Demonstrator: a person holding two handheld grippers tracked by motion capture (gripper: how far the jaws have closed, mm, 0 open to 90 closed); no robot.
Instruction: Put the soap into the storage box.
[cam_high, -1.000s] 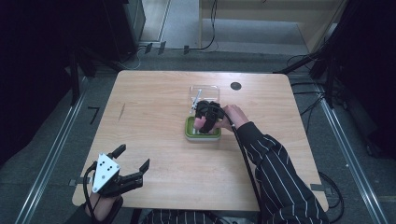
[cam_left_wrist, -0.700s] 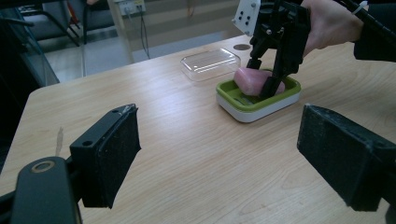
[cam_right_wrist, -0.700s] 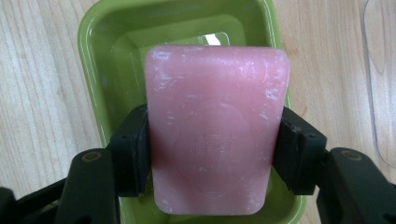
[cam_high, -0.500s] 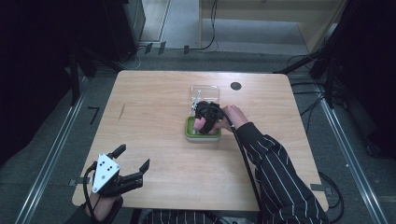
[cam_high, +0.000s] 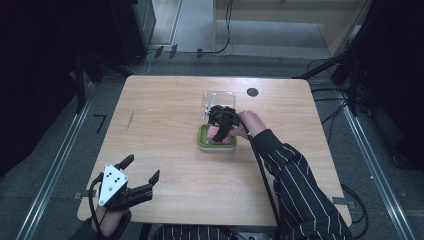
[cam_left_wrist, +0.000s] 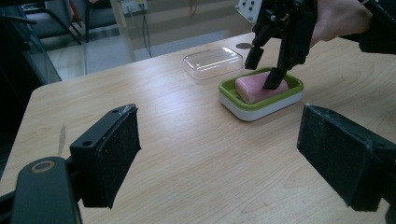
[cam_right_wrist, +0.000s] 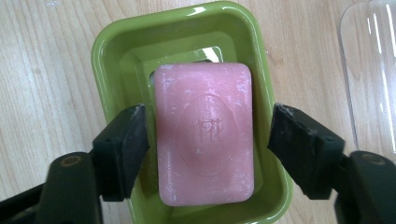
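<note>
Pink soap (cam_right_wrist: 204, 135) in green dish (cam_right_wrist: 112, 56), embossed stamp unreadable, right tool (cam_right_wrist: 208, 140) astride

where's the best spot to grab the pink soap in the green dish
Grip the pink soap across its two long sides near the middle, coming straight down from above. It lies flat in the green dish, and the right gripper already straddles those sides, open.

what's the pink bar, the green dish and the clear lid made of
Pink bar: looks like soap, matte and waxy, with a pressed emblem and whitish scuffs. Green dish: probably plastic, glossy with highlights along its rim. Clear lid: likely thin transparent plastic, the table showing through.
</note>
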